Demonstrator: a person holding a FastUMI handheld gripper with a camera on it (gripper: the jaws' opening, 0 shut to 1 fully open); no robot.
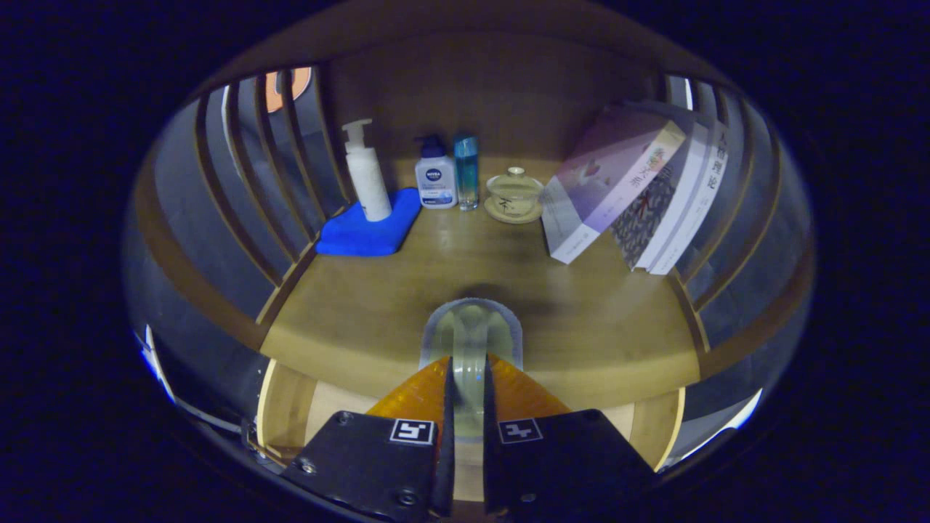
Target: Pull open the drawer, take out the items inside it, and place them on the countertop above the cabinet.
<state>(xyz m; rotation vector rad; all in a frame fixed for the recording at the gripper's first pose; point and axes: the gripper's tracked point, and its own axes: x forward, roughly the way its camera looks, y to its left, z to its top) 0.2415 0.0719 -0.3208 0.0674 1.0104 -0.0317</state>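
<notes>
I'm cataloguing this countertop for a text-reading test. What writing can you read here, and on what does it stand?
"NIVEA": badge on the small white pump bottle; the print below it is too small to read.
Leaning books: characters on covers and spines, too blurred.
Coaster under the lidded cup: one mark, unreadable.
Gripper, fingers closed on a clear item: square pattern tags, no words.

a blue cloth (370, 231) lies under a white pump bottle (365, 174). the tabletop (407, 290) is tan wood. a teal bottle (466, 171) stands by.
</notes>
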